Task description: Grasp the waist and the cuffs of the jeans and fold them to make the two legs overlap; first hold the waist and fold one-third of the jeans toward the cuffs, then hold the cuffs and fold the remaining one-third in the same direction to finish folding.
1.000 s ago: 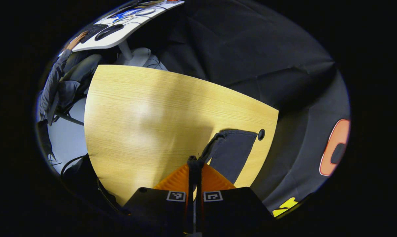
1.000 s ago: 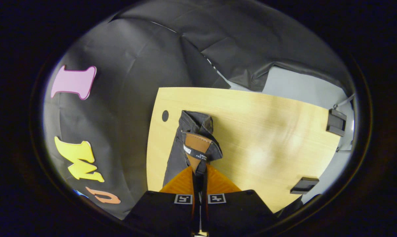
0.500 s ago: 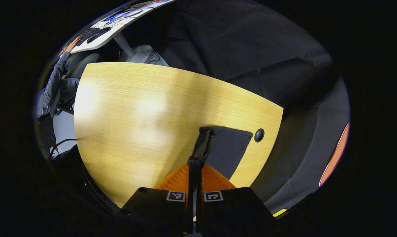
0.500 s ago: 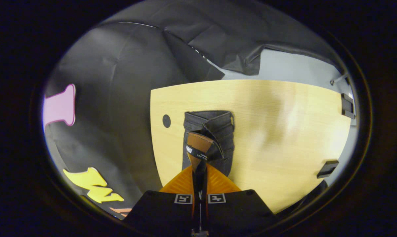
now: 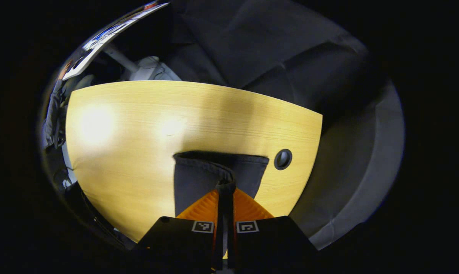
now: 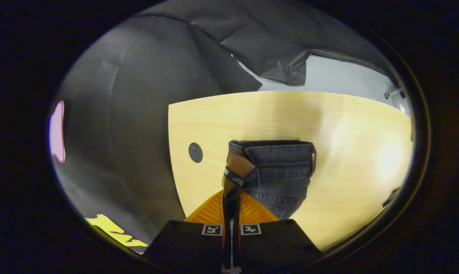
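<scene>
Dark jeans [image 5: 199,179] lie on a light wooden table [image 5: 138,125]. In the left gripper view the cuff end spreads flat ahead, and my left gripper [image 5: 225,190] is shut on a pinched fold of the cuff edge. In the right gripper view the waist end [image 6: 282,167] shows its waistband, stitching and a brown leather patch [image 6: 237,165]. My right gripper [image 6: 231,196] is shut on the waistband just below that patch. Both ends are lifted a little off the table at the pinch.
A round dark cable hole [image 5: 283,159] sits in the table to the right of the cuffs; the hole [image 6: 195,152] lies left of the waist. Black cloth walls [image 6: 130,114] stand close behind the table. A white desk [image 5: 107,34] stands far off.
Both grippers have swung round while holding the jeans. The cuff end has spread from a narrow strip to a wide flat panel, and the waist end has turned and widened too.
</scene>
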Motion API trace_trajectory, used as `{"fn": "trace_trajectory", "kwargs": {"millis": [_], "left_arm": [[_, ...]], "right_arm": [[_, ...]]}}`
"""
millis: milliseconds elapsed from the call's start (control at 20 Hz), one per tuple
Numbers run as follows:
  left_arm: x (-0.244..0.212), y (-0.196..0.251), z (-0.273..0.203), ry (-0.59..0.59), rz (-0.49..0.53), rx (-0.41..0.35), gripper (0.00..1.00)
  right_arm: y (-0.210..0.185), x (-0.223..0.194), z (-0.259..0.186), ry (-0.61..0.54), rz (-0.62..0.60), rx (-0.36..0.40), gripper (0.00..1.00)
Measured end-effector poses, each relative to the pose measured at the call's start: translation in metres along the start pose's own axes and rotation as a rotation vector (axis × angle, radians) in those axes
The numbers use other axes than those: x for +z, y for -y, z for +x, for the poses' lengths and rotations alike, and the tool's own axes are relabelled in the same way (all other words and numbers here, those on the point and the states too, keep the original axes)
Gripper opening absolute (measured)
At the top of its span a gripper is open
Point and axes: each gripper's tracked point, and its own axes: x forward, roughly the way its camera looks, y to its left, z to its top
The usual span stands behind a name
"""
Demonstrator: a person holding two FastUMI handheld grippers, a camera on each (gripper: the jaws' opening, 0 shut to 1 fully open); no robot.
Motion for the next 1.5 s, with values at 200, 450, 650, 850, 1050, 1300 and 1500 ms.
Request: {"fn": "trace_trajectory", "kwargs": {"millis": [200,450,650,850,1050,1300,1500], "left_arm": [[0.009,0.010,0.040,-0.022,-0.023,0.000,0.15],[0.016,0.020,0.062,-0.038,0.034,0.000,0.53],[0.005,0.036,0.044,-0.040,0.125,-0.037,1.00],[-0.027,0.056,-0.010,-0.045,0.266,-0.154,0.99],[-0.056,0.071,-0.093,0.027,0.467,-0.310,0.99],[-0.098,0.058,-0.189,0.336,0.887,-0.519,0.99],[-0.145,0.040,-0.230,0.583,1.137,-0.674,0.99]], "right_arm": [[0.002,0.007,0.027,-0.022,0.021,0.000,0.02],[-0.006,0.006,0.042,-0.016,-0.028,0.008,0.07],[-0.007,0.006,0.027,0.031,-0.108,0.021,0.28],[0.000,0.005,-0.008,0.128,-0.286,0.008,0.82],[-0.009,-0.005,-0.065,0.260,-0.526,0.068,0.90],[-0.011,-0.044,-0.149,0.496,-0.967,0.197,0.92],[-0.006,-0.083,-0.191,0.717,-1.289,0.264,0.92]]}}
